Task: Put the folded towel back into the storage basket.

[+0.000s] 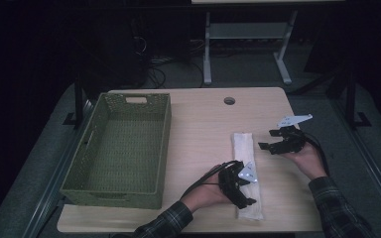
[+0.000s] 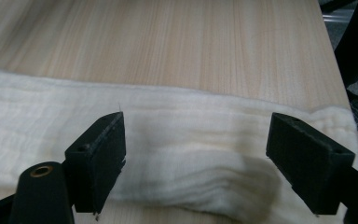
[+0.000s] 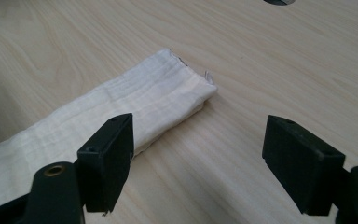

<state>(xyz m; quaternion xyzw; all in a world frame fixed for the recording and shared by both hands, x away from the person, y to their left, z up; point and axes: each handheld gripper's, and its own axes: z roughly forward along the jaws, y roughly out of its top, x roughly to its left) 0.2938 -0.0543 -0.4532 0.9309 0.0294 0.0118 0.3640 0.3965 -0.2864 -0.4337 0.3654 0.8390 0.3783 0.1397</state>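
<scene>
Cloth lies folded into a long strip on the table, running from the near edge away toward the middle. The left gripper hangs over the strip's near end, jaws spread wide; in the left gripper view the cloth lies between the jaws, but the pads do not press on it. Farther off, the right gripper sits just beside the strip's far end, jaws wide apart with nothing between them; in the right gripper view the cloth ends beside one jaw. The basket stands well to the left, apart from the cloth.
</scene>
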